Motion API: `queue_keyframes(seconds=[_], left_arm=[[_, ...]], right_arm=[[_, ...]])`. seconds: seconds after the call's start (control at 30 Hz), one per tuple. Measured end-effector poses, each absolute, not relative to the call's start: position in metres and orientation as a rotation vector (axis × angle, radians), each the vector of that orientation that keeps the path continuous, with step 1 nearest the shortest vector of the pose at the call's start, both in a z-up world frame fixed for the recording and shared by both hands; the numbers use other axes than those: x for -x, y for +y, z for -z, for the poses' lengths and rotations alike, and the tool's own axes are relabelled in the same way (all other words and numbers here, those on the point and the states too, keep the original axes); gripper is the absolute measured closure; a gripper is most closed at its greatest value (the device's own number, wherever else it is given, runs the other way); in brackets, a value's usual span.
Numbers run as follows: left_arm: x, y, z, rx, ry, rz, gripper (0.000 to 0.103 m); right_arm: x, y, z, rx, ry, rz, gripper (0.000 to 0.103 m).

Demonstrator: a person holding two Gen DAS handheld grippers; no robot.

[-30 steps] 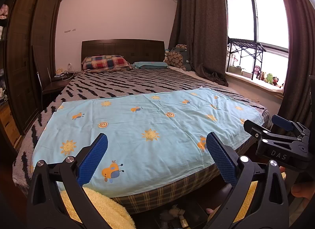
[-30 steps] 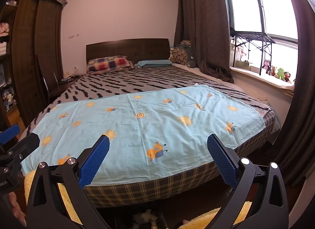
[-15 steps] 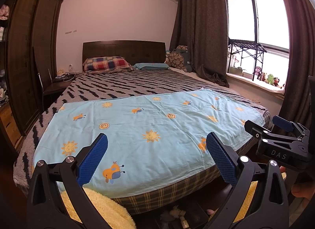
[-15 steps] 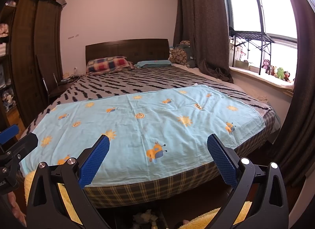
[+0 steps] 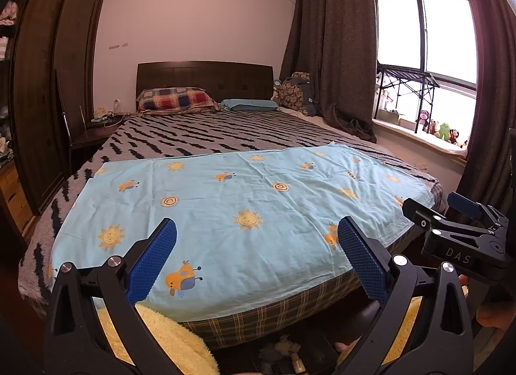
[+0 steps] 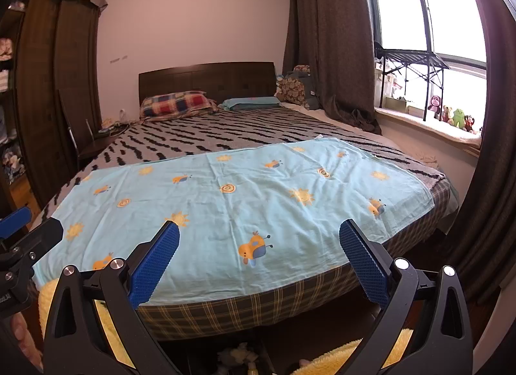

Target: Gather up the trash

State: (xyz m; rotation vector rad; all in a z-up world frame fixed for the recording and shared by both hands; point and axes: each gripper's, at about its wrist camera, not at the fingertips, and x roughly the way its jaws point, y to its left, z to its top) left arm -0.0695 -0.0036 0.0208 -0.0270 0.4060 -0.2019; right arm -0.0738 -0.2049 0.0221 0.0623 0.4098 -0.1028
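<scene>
My left gripper [image 5: 256,226] is open, its blue pads wide apart with nothing between them, and it points at the foot of a bed. My right gripper [image 6: 259,228] is open and empty the same way. Low on the floor in front of the bed lies a small heap of litter [image 5: 283,347], with what looks like a little bottle [image 5: 298,363] in it. The right wrist view shows the same litter [image 6: 238,355] at its bottom edge. Both grippers are above it and well short of it. I see no trash on the bed cover.
A bed [image 5: 225,136] with a striped blanket and a light-blue printed sheet [image 5: 245,200] fills the middle. A dark wardrobe [image 5: 42,91] and chair stand left, curtains [image 5: 332,52] and a windowsill with toys right. Yellow fluffy fabric [image 5: 167,336] lies low in front.
Almost nothing: both views have drifted very slightly, and both grippers stay open and empty.
</scene>
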Motion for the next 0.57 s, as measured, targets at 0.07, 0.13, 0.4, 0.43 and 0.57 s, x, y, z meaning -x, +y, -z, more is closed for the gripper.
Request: queue_keyframes(seconds=[0.07,0.13,0.4,0.43,0.57], left_arm=[[0.0706,-0.0043,-0.0207,0.014,0.392,0.185,0.008],[0.0710,-0.0049,-0.0207,0.006,0.387,0.175,0.008],[0.0679,-0.0011,-0.0211,0.033,0.406,0.195,0.008],[0.0674,-0.0003,-0.0210,0.036,0.408,0.197,0.008],[0.0669,0.0006,-0.0203,0.040,0.413,0.201,0.008]], right_arm=[[0.0734,-0.2046,-0.0214,-0.063,0.413,0.105,0.003],[0.0732,-0.2047,-0.0211,-0.063,0.414,0.105,0.003],[0.0728,-0.2044,-0.0201,-0.065,0.415,0.108,0.003],[0.0727,-0.2042,-0.0196,-0.065,0.415,0.108,0.003],[0.0728,-0.2041,-0.0198,-0.064,0.415,0.107,0.003]])
